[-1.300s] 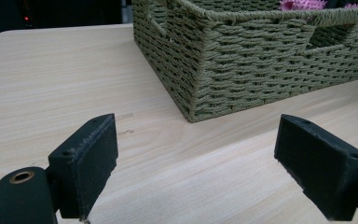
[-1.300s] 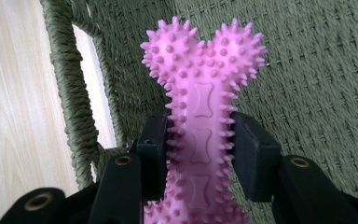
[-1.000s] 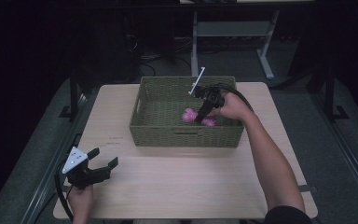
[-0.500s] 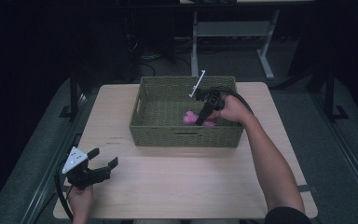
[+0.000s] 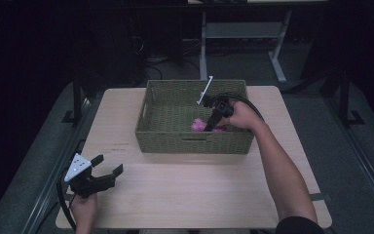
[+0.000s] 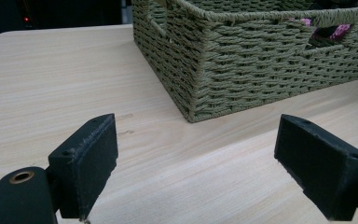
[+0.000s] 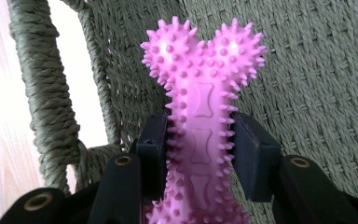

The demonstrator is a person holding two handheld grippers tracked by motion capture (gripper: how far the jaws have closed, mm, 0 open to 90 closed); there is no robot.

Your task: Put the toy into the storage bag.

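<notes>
Inside the woven basket near its front wall, the right tool grips a pink spiky bone toy by its shaft; from the high view the toy is a pink patch half hidden by the tool. The right gripper view reveals bone shapes embossed on it, its lower end cut off. The left tool rests with jaws wide apart over the surface, well apart from the basket.

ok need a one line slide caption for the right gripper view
Right gripper clamps the shaft of a spiky pink bone toy inside the woven green basket.
</notes>
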